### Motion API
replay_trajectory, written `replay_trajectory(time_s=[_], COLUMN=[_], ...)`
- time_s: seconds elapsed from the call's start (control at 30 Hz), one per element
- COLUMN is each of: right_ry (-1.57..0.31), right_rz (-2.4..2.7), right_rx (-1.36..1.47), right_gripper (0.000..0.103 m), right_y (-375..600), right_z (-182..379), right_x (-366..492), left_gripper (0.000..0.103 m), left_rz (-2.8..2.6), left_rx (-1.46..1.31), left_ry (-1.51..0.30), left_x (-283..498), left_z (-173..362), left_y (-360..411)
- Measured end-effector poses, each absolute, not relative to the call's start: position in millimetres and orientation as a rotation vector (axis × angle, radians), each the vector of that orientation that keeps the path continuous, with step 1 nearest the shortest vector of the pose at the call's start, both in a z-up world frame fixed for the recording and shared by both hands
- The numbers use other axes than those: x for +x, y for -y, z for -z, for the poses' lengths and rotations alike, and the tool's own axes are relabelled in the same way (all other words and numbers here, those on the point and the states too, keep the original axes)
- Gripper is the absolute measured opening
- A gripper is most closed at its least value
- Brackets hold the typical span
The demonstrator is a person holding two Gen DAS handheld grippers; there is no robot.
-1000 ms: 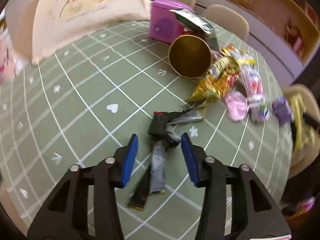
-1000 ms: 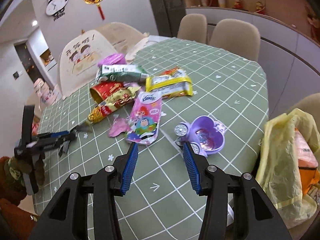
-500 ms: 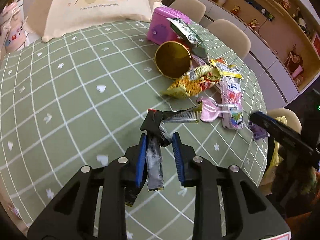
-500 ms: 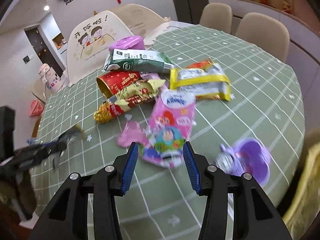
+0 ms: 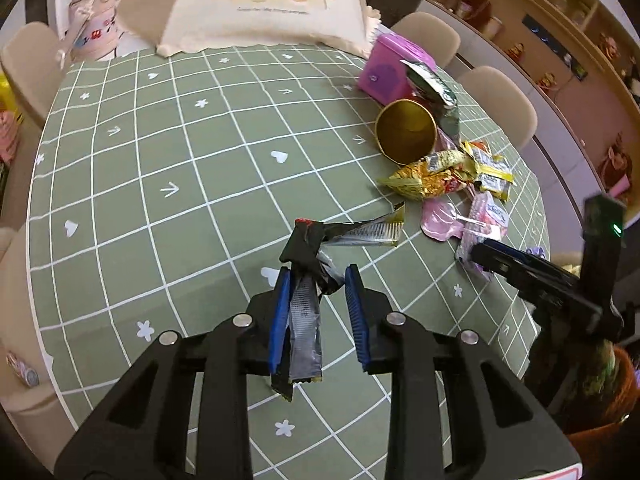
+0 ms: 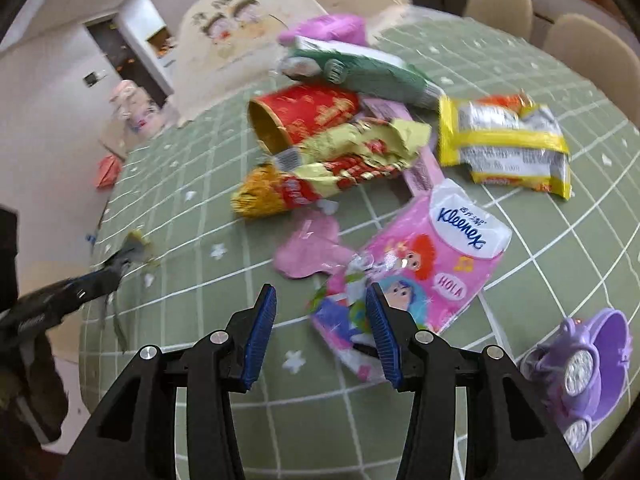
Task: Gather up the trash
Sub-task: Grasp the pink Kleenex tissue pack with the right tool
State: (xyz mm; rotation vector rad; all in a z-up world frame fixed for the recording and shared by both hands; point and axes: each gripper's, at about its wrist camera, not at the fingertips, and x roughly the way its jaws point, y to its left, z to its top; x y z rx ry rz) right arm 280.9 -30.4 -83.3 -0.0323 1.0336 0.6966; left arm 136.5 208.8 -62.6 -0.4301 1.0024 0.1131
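Black wrapper (image 5: 306,276) on the table (image 5: 160,160) sits between the left gripper (image 5: 316,308) pads; jaws have narrowed from wide a second ago but a gap remains on the right side, so not pinched yet. Right gripper (image 6: 320,328) has swung from the purple toy (image 6: 592,364) over to the Kleenex pack (image 6: 432,268), jaws open, pack edge at its right pad. Both pickups look imminent.

Both tongs (image 5: 317,280) (image 6: 320,300) parted, low.
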Motion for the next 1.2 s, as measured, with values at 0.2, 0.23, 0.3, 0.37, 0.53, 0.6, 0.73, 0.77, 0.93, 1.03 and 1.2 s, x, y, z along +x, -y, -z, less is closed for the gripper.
replay_trajectory(time_s=[0.2,0.23,0.3,0.37,0.53,0.6,0.73,0.77,0.93,1.03,1.2], right_ry=[-0.992,-1.024,-1.033,-1.022,-1.03,-1.033,-1.066,-1.068,-1.043,-1.01,-0.952], right_rz=[-0.513,-0.501,-0.486,-0.479,-0.49,-0.523,-0.478,-0.433,-0.277,-0.238,-0.202], right_rx=[0.068,0.086,0.082,0.058,0.099,0.086,0.103,0.123,0.181,0.188,0.153], right_gripper=[0.045,0.045,0.044,0.044,0.044,0.044,0.044,0.044,0.044,0.044,0.049], right_y=[72.1,76.9,82.1,83.7,78.8,69.2,67.1,70.2,79.5,75.1,62.3], right_z=[72.9,77.7,83.0,84.0,84.1,83.0,92.1,96.6,108.8,110.6,111.2], right_x=[288.8,289.3,284.3,278.8,274.1,268.8,260.8,261.9,275.5,284.7,296.5], left_gripper=[0.025,0.025,0.025,0.025,0.025,0.025,0.026,0.026,0.026,0.026,0.026], left_rz=[-0.081,-0.074,-0.059,-0.051,-0.031,-0.015,0.014,0.025,0.08,0.111,0.161], left_rx=[-0.428,-0.422,-0.405,-0.396,-0.383,-0.373,-0.374,-0.376,-0.38,-0.367,-0.334], left_ry=[-1.013,-1.014,-1.014,-1.011,-1.019,-1.019,-1.029,-1.034,-1.058,-1.063,-1.066], left_x=[147.4,149.3,153.6,156.5,168.6,172.5,179.3,181.9,192.0,198.3,207.2], left_z=[65.7,65.5,63.7,62.4,62.4,61.3,65.0,66.7,73.3,74.8,75.3], left_y=[-198.7,-196.0,-191.3,-189.3,-190.9,-192.2,-196.7,-198.1,-202.1,-203.3,-204.8])
